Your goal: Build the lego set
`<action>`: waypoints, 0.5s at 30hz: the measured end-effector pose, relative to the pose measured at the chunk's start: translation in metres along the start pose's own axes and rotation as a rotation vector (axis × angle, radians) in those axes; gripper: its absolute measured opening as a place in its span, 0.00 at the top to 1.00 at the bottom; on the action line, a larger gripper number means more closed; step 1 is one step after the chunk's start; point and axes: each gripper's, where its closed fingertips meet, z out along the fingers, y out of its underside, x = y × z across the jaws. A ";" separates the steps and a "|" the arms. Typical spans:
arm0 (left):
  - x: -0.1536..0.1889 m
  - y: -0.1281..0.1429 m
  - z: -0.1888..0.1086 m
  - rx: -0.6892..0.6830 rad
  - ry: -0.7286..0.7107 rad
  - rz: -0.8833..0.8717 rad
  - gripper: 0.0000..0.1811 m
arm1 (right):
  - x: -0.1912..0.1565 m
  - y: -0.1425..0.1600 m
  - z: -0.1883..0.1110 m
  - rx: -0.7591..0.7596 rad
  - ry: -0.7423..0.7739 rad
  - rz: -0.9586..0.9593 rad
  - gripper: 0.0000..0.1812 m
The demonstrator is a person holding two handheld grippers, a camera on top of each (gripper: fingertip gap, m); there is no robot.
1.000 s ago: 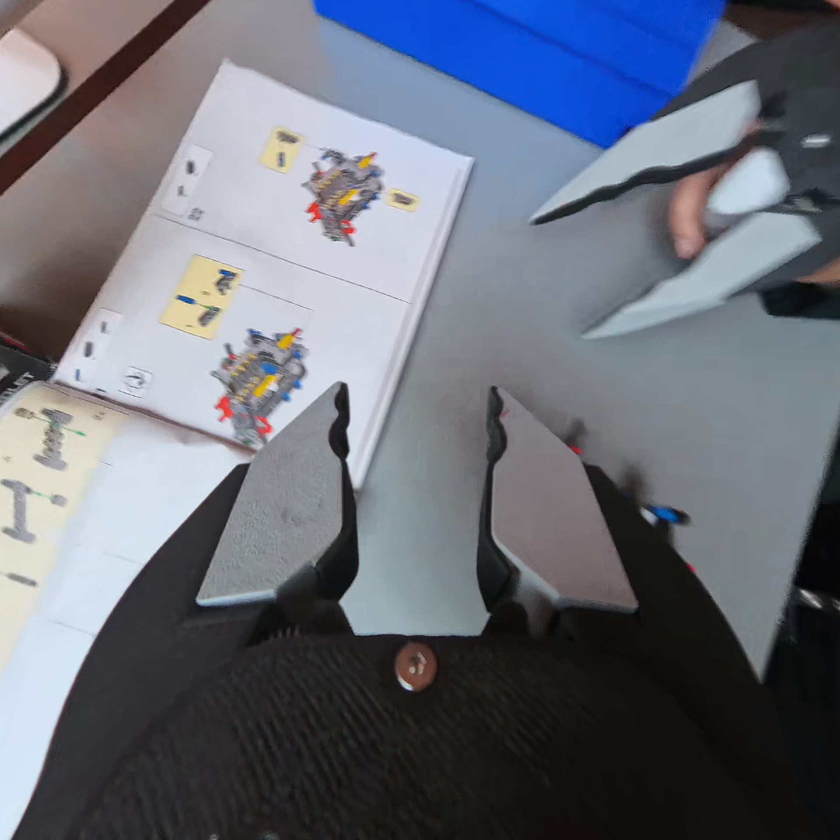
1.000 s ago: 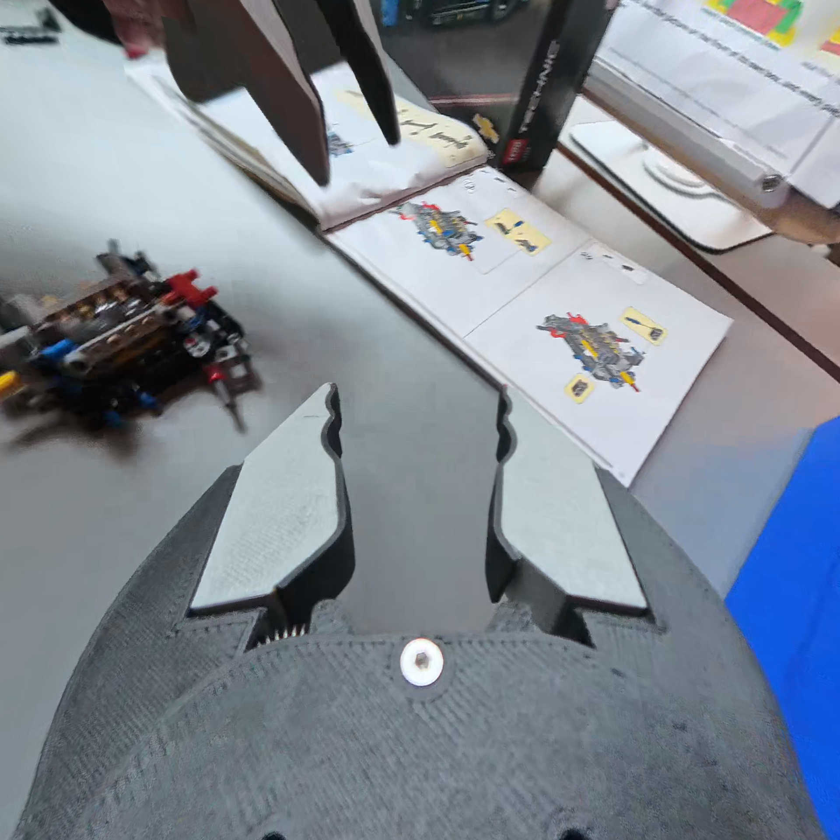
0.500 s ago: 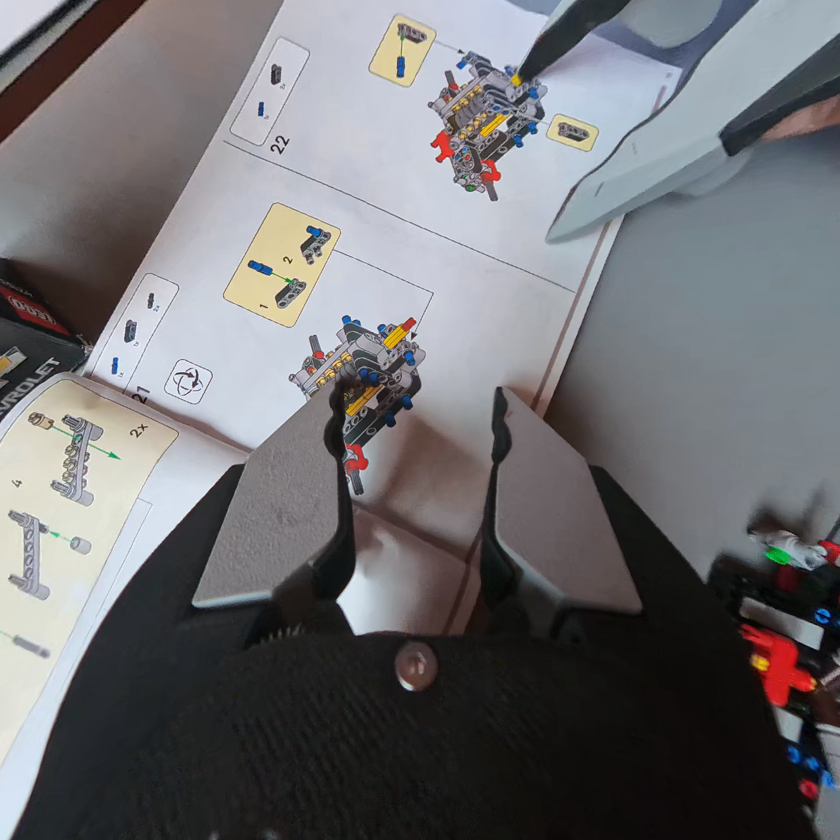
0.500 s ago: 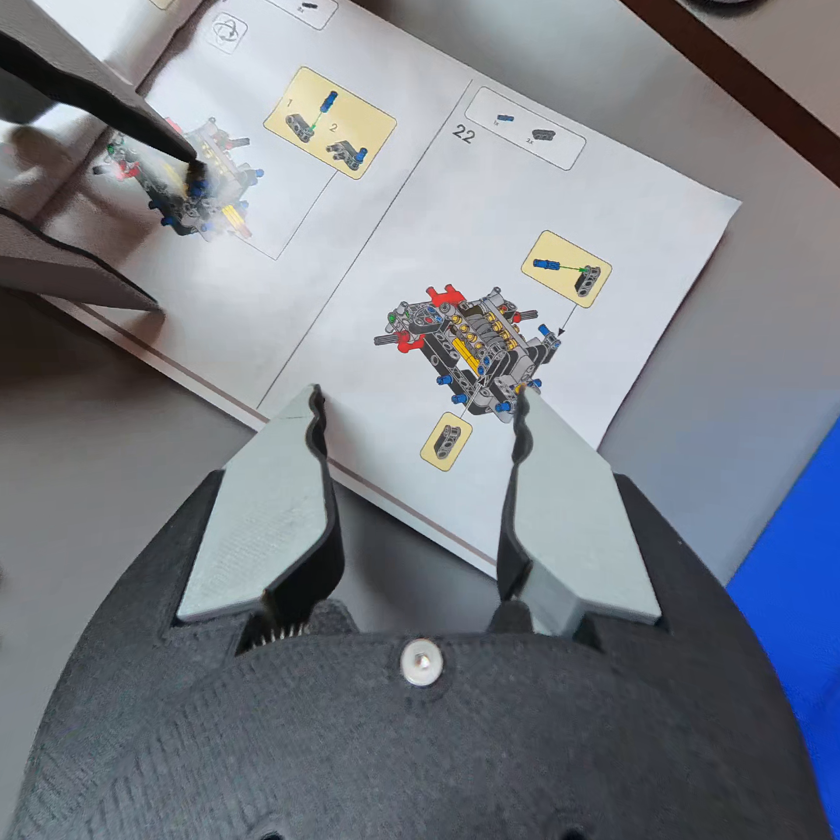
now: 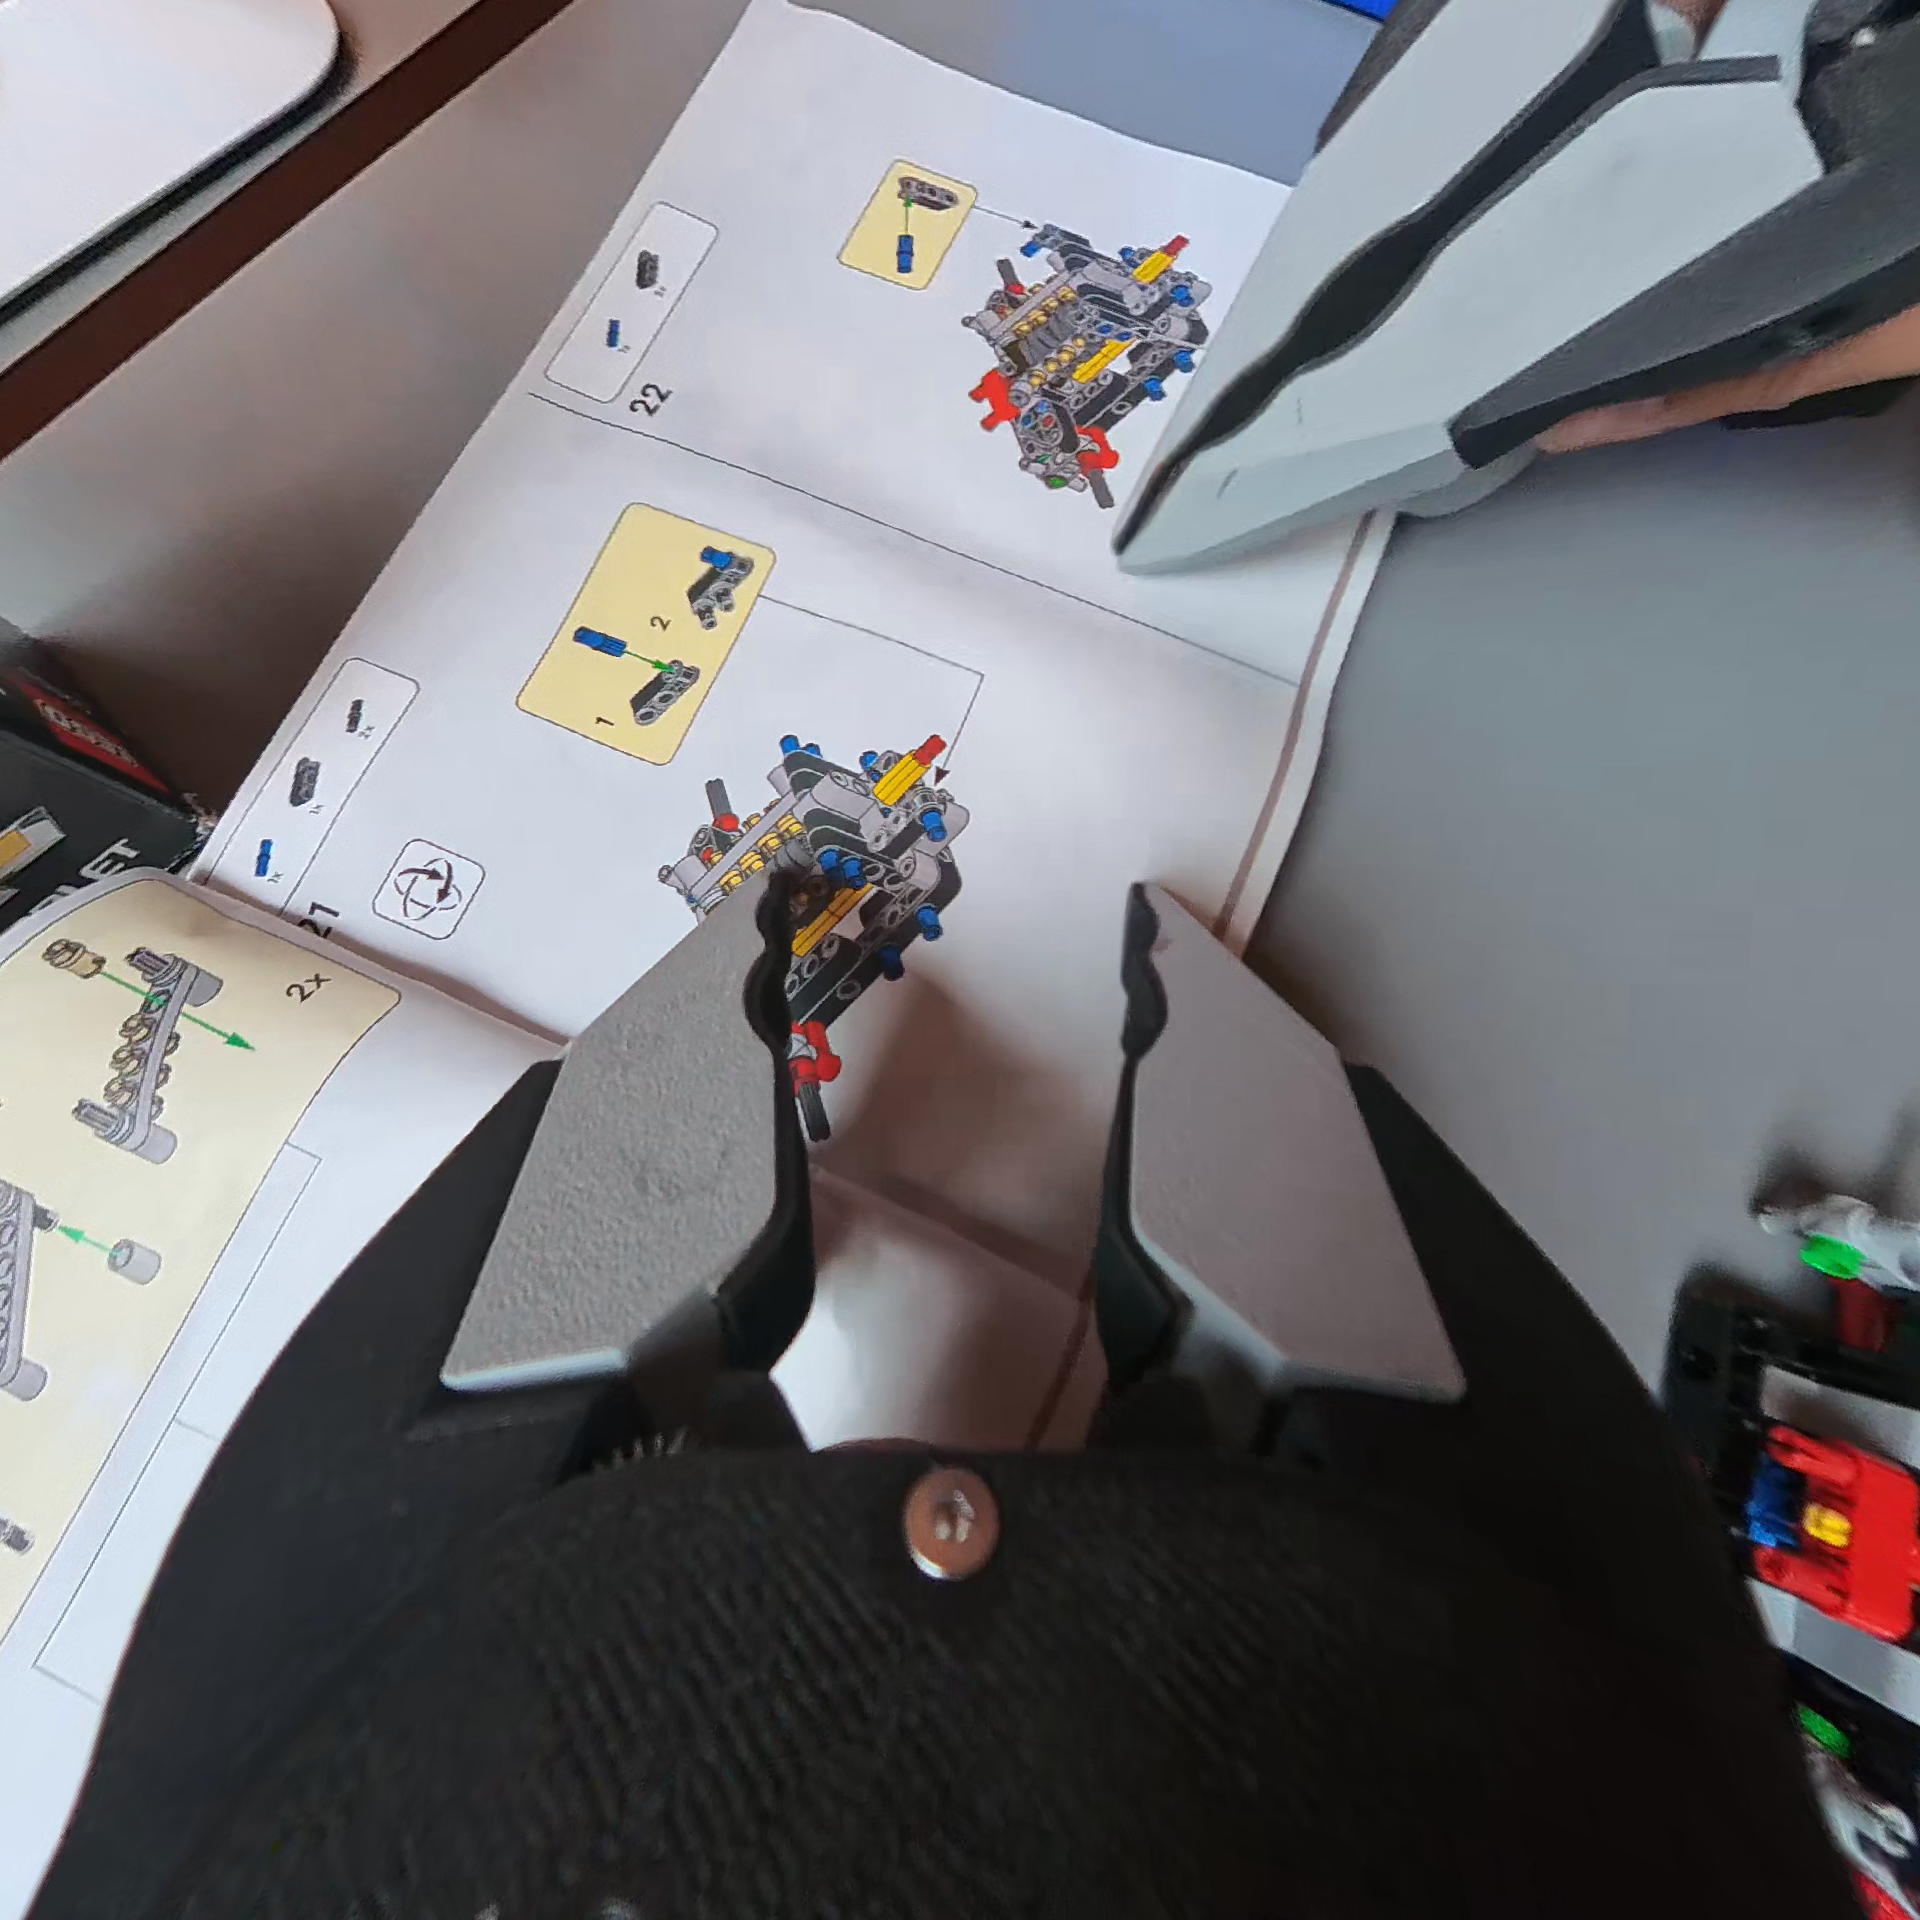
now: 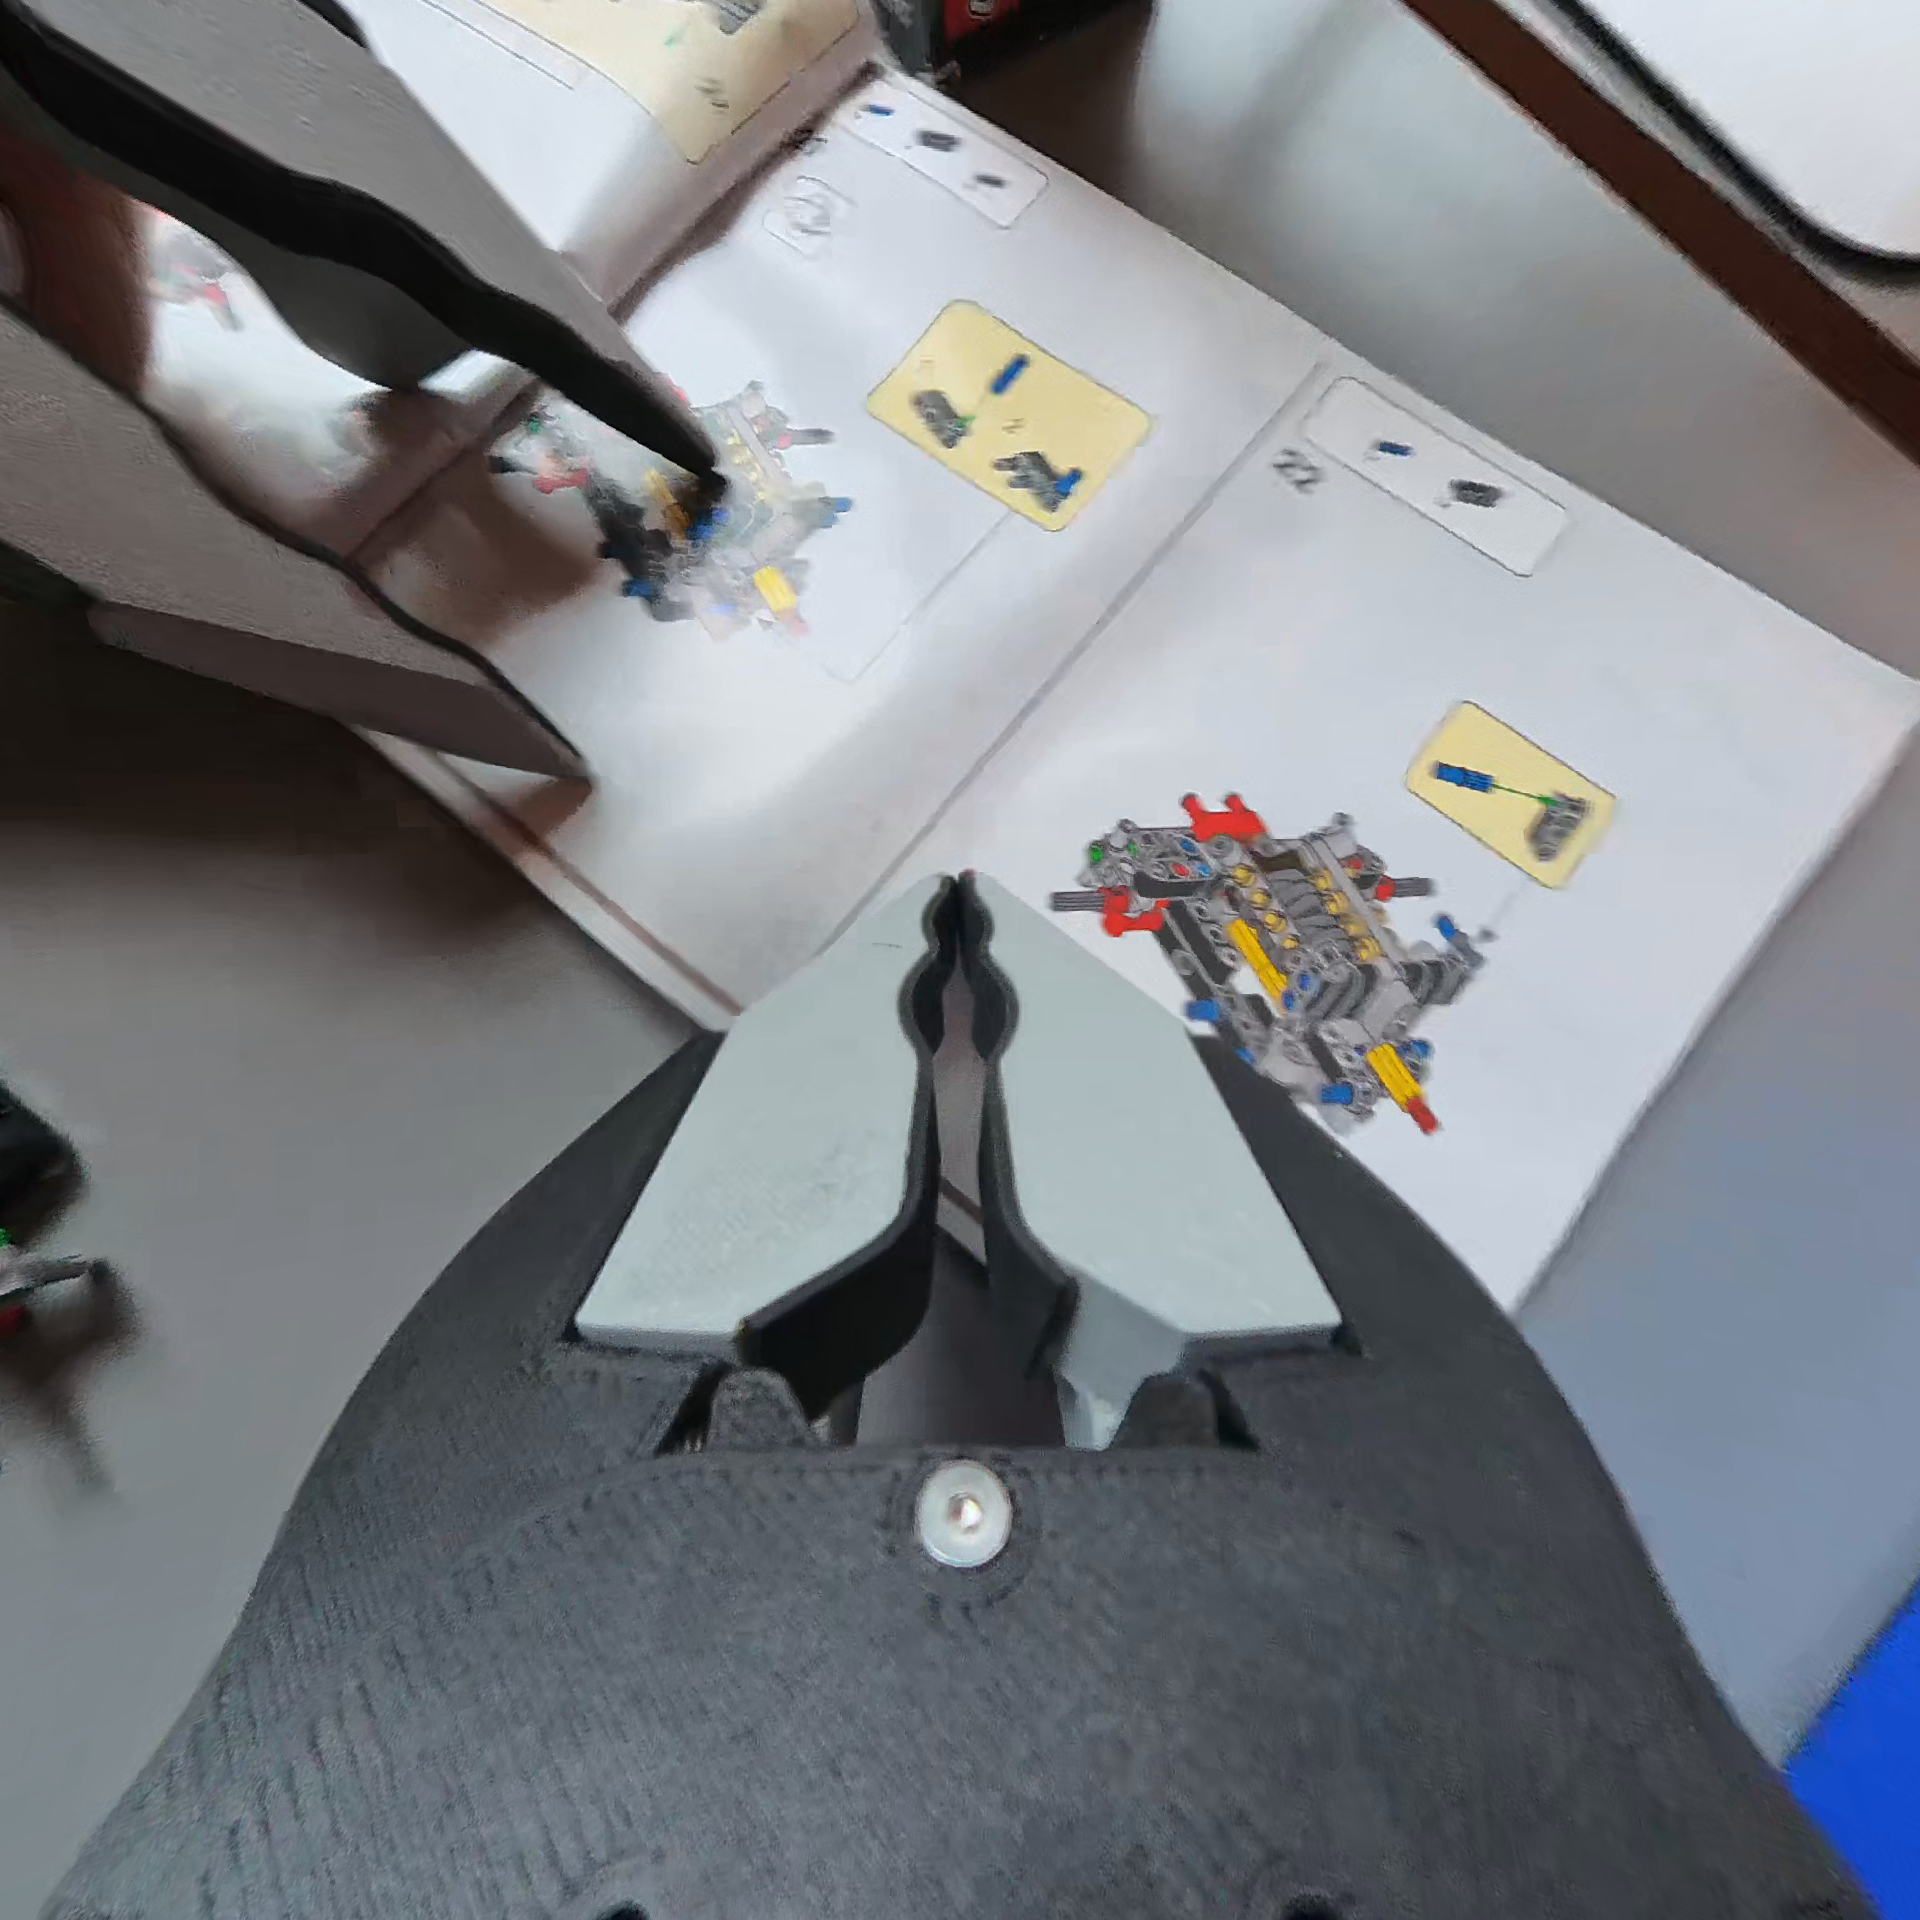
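The instruction booklet (image 5: 935,644) lies open on the grey table, showing printed build steps. My left gripper (image 5: 951,914) is open and empty, its left fingertip (image 5: 769,914) resting on the nearer printed model picture. It shows in the right wrist view (image 6: 644,623) at the upper left. My right gripper (image 6: 958,883) is shut and empty, tips over the booklet's near edge beside the farther model picture. It shows in the left wrist view (image 5: 1127,545) at the upper right. The partly built Lego model (image 5: 1829,1507) sits at the right edge, blurred in the right wrist view (image 6: 31,1278).
A black set box (image 5: 73,790) stands left of the booklet. A white flat object (image 5: 135,104) lies on a neighbouring surface beyond a dark brown edge (image 6: 1683,197). A blue bin (image 6: 1860,1766) is at the table's side. Bare grey table (image 5: 1610,831) lies right of the booklet. Left tips to right tips: about 8 centimeters.
Both grippers came down over the booklet. The right gripper closed from open to shut. The left gripper stays open, with its fingertip on the page.
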 end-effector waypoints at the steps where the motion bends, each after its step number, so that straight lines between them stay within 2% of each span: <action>1: 0.002 0.000 0.000 0.000 0.009 0.005 0.64 | -0.008 0.000 0.000 -0.006 -0.066 0.018 1.00; 4: 0.011 0.000 -0.003 0.014 0.076 -0.014 0.55 | -0.003 -0.003 -0.015 -0.020 -0.081 0.049 0.99; 6: 0.012 0.001 -0.004 0.012 0.084 -0.010 0.54 | 0.022 -0.002 -0.028 -0.035 0.048 0.086 0.80; 8: 0.008 0.002 -0.003 0.018 0.061 0.009 0.58 | 0.043 0.015 -0.034 -0.144 0.190 0.108 0.57; 9: 0.007 0.003 -0.003 0.021 0.055 0.021 0.59 | 0.045 0.025 -0.033 -0.199 0.210 0.094 0.54; 10: 0.008 0.003 -0.003 0.024 0.056 0.025 0.59 | 0.039 0.031 -0.030 -0.229 0.175 0.079 0.61; 11: 0.008 0.003 -0.003 0.026 0.056 0.028 0.58 | 0.026 0.028 -0.026 -0.189 0.096 0.094 0.72; 12: 0.009 0.003 -0.003 0.027 0.052 0.036 0.58 | 0.024 0.027 -0.024 -0.158 0.091 0.111 0.71; 15: 0.012 0.005 -0.001 0.019 0.030 0.081 0.55 | 0.018 0.023 -0.021 -0.104 0.090 0.063 0.79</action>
